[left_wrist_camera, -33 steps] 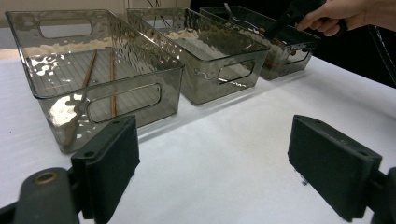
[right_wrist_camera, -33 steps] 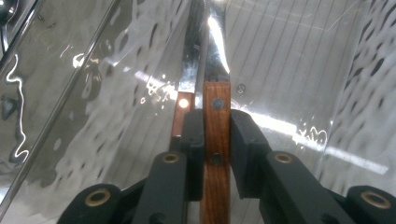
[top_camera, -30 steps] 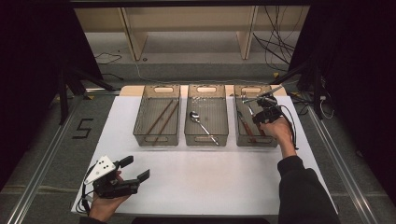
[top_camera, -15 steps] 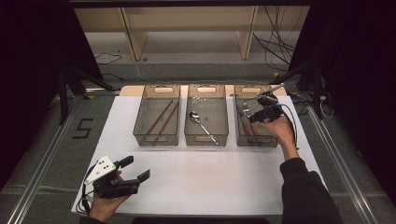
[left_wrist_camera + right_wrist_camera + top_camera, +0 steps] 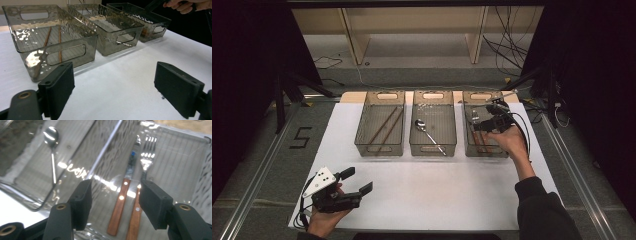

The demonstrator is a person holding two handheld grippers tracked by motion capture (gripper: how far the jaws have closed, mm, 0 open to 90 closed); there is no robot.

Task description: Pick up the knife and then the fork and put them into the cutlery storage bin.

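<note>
The right gripper [image 5: 115,205] hovers with jaws apart over the knife [image 5: 122,200] and fork [image 5: 140,202] in the right bin [image 5: 499,150]. The left gripper [image 5: 354,182] rests on the table [image 5: 437,195], jaws released.

Lab: dark curtains [image 5: 242,75], floor cables [image 5: 507,50]

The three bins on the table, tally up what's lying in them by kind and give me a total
Chopsticks: 2
Spoon: 1
Knife: 1
Fork: 1
Total: 5 pieces, in the bins.
</note>
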